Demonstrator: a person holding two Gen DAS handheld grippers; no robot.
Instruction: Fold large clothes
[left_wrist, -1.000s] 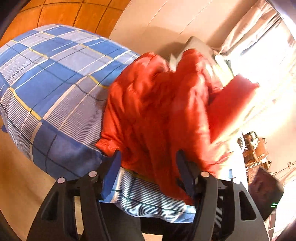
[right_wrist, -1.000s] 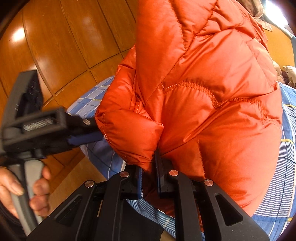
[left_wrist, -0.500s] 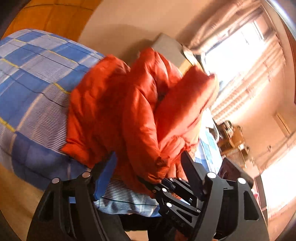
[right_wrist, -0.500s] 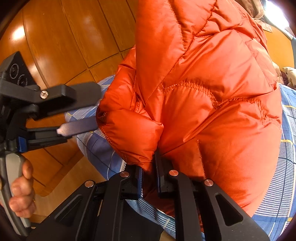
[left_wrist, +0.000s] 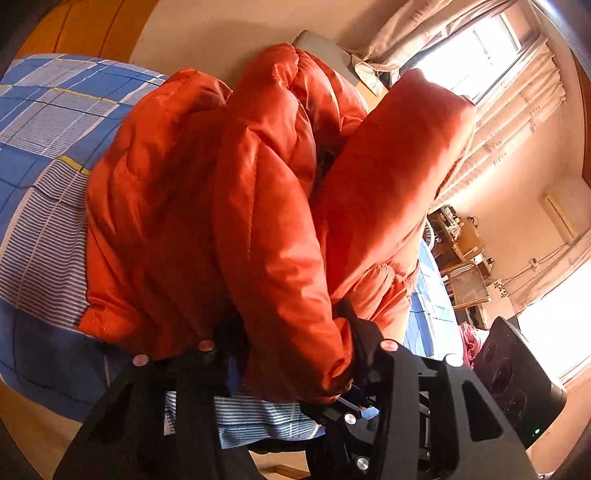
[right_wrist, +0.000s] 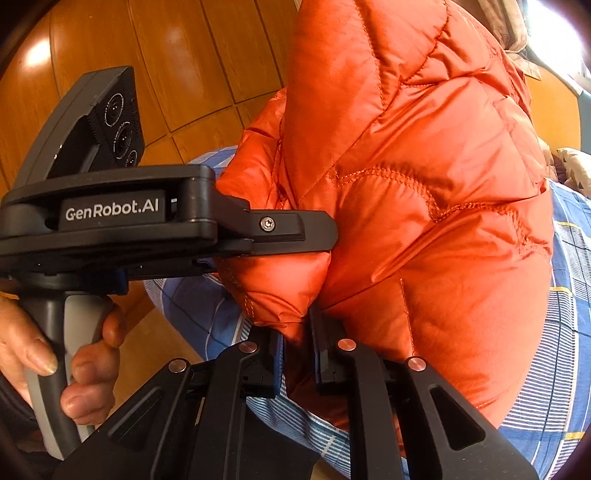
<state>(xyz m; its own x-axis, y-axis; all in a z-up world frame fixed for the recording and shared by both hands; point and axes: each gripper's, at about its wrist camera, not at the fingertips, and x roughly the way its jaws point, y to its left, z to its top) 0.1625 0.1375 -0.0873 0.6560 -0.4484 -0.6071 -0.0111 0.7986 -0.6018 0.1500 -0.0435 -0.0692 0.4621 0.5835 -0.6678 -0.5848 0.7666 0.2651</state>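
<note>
Orange quilted jacket (right_wrist: 424, 206) fills mid-frame, heaped on the bed (left_wrist: 48, 155): light, puffy, slippery. My right hand-held gripper (right_wrist: 297, 354) clamps its hem; my left hand-held gripper (left_wrist: 291, 354) straddles a cuff, grip unclear.

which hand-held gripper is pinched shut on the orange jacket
The right hand-held gripper: its fingers nearly meet on a jacket fold, while the left hand-held gripper straddles a sleeve, fingers wide apart.
</note>
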